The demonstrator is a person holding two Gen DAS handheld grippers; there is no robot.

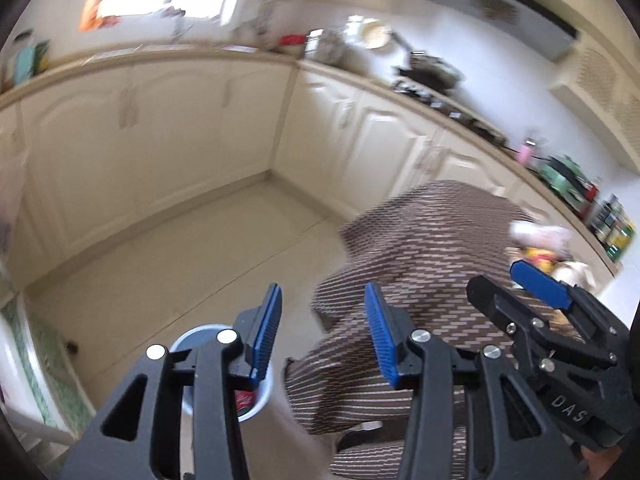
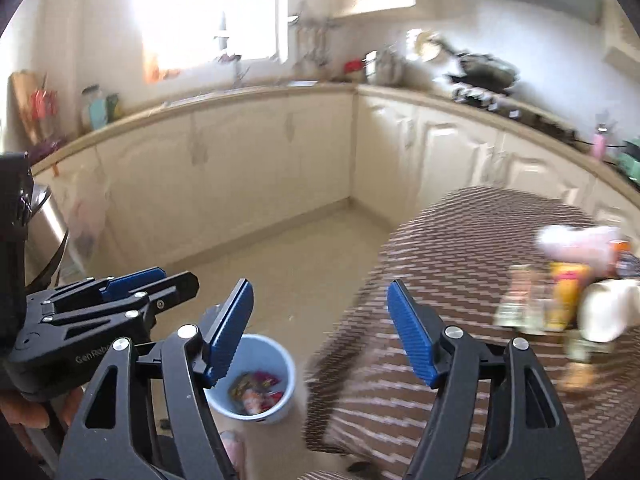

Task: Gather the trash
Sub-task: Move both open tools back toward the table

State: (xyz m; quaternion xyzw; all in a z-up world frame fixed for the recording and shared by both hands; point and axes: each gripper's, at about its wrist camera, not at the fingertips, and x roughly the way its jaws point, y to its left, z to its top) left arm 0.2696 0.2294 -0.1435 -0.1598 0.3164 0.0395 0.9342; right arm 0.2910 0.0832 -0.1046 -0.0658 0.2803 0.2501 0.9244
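A pale blue bin [image 2: 256, 380] stands on the floor beside the table, with colourful wrappers [image 2: 256, 394] lying in it. In the left wrist view the same bin [image 1: 264, 396] peeks out behind the left finger. My left gripper [image 1: 322, 330] is open above the floor and the table edge, nothing between its blue pads. My right gripper [image 2: 320, 330] is open wider, above the bin and the table edge, also empty. Each gripper shows in the other's view: the right gripper [image 1: 520, 284] at the right, the left gripper [image 2: 160, 280] at the left.
A round table with a brown patterned cloth [image 2: 472, 248] fills the right side; blurred items [image 2: 560, 296] crowd its far right. Cream cabinets [image 2: 248, 168] and a cluttered counter [image 2: 480, 76] run along the walls. Beige floor tiles [image 1: 192, 256] lie between them.
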